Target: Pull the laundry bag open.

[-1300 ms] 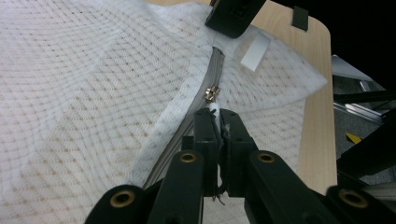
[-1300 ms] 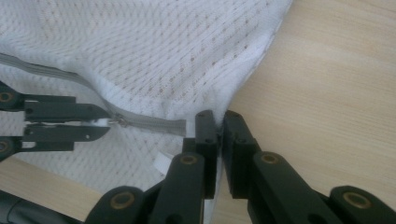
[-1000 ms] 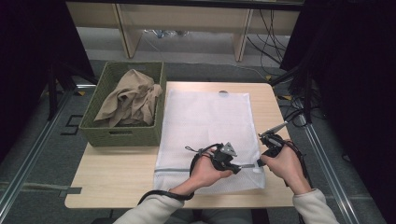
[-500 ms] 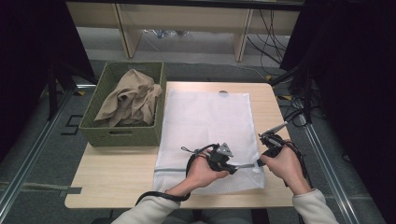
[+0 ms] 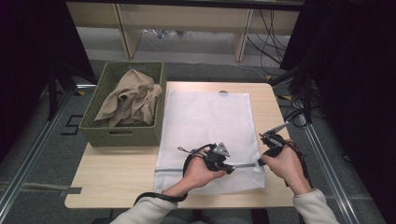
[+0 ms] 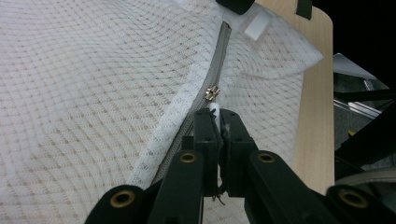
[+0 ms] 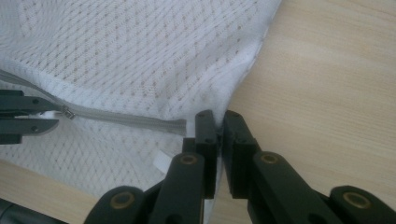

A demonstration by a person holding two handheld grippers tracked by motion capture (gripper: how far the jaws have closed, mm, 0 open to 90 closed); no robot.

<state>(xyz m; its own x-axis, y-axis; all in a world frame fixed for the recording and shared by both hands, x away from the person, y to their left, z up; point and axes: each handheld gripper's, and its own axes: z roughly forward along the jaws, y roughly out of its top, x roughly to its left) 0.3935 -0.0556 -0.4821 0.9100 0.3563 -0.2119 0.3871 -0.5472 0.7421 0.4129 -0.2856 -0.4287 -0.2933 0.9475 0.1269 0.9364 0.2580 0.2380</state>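
A white mesh laundry bag [image 5: 208,116] lies flat on the wooden table [image 5: 116,172], with its grey zipper [image 5: 245,164] running across near the front edge. My left gripper [image 5: 229,169] is shut on the small white pull tab just behind the metal slider [image 6: 212,93]; the left gripper [image 6: 218,116] lies along the zipper tape [image 6: 223,46]. My right gripper [image 5: 262,161] pinches the bag's right edge beside the zipper end [image 7: 180,125]. In its own view the right gripper [image 7: 215,119] is shut on the mesh hem, and the left gripper's jaws [image 7: 23,116] show at the far left.
A green woven basket [image 5: 93,128] holding a crumpled tan cloth [image 5: 128,95] stands at the table's left. Bare wood lies in front of the basket and right of the bag [image 7: 327,93]. Cables hang off the right side of the table [image 5: 299,112].
The left gripper has shifted only very slightly to the left along the zipper. The right gripper has held its place on the bag's edge.
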